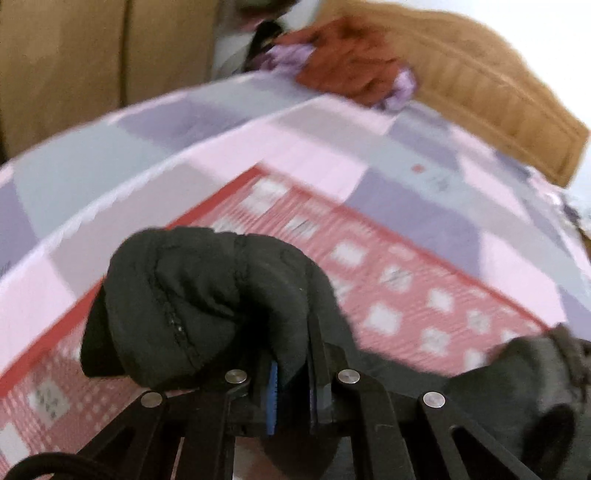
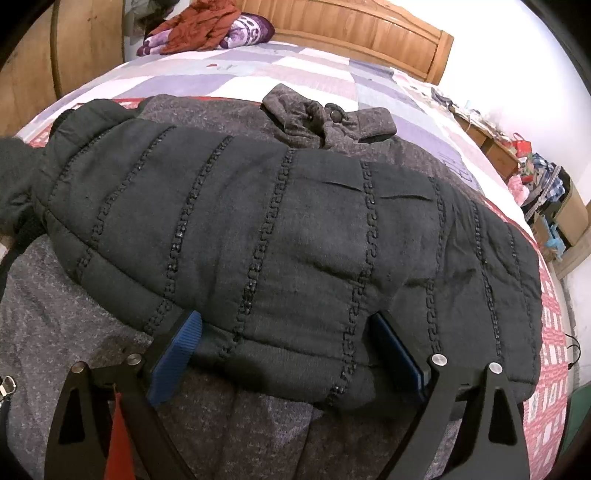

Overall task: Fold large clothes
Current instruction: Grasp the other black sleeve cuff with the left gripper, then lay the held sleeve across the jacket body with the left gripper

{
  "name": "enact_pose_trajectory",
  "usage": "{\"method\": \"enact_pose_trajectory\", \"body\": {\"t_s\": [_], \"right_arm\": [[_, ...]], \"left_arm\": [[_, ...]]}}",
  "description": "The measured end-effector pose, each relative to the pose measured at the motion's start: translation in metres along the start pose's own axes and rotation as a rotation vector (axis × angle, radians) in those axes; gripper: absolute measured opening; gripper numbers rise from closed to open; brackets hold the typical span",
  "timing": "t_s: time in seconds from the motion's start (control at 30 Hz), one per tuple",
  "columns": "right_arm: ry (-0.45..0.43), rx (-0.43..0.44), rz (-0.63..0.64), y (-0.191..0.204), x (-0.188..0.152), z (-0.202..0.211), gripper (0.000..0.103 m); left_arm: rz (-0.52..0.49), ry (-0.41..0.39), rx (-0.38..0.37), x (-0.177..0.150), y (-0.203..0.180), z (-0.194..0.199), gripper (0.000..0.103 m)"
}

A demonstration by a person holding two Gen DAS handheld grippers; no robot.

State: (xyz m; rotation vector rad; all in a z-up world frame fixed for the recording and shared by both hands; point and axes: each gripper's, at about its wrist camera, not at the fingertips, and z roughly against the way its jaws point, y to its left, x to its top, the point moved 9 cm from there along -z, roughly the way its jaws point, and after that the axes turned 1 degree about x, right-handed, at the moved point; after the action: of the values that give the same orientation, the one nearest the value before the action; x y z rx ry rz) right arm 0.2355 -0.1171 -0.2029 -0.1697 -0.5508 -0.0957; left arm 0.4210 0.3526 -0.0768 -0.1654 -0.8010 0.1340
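Matt quilted cloth jacket [image 2: 288,236], perhaps glossy wood headboard [image 2: 354,26]

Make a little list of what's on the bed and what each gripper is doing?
place: bed with a patchwork sheet
clothes: black quilted jacket lying across a grey coat
left gripper: shut on a bunch of black jacket fabric
right gripper: open, its fingers at the jacket's near edge
far end: red cloth by the wooden headboard

Rust garment [image 2: 199,26] heaped by wooden headboard [image 2: 354,33]; patchwork bedspread [image 2: 207,83].
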Motion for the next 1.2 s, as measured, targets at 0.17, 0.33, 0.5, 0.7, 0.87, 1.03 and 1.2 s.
{"method": "enact_pose_trajectory", "body": {"t_s": [0.17, 0.33, 0.5, 0.7, 0.87, 1.03, 1.2], "right_arm": [[0.013, -0.006, 0.018, 0.000, 0.005, 0.003, 0.095], [-0.030, 0.004, 0.010, -0.003, 0.013, 0.021, 0.095], [-0.064, 0.036, 0.004, -0.013, 0.011, 0.043, 0.095], [-0.123, 0.043, 0.003, -0.042, 0.001, 0.075, 0.095], [-0.140, 0.024, -0.030, -0.084, -0.014, 0.095, 0.095], [-0.117, -0.009, -0.076, -0.132, -0.039, 0.103, 0.095], [-0.094, -0.040, -0.099, -0.170, -0.068, 0.110, 0.095]], "left_arm": [[-0.117, -0.095, -0.116, 0.032, -0.082, 0.050, 0.006], [-0.259, -0.159, -0.228, 0.038, -0.177, 0.090, 0.006], [-0.361, -0.150, -0.368, 0.013, -0.282, 0.118, 0.006], [-0.468, -0.109, -0.504, -0.049, -0.397, 0.136, 0.006], [-0.568, -0.033, -0.542, -0.134, -0.472, 0.126, 0.006], [-0.659, 0.075, -0.443, -0.224, -0.495, 0.075, 0.006], [-0.767, 0.064, -0.317, -0.266, -0.500, 0.048, 0.010]]}}
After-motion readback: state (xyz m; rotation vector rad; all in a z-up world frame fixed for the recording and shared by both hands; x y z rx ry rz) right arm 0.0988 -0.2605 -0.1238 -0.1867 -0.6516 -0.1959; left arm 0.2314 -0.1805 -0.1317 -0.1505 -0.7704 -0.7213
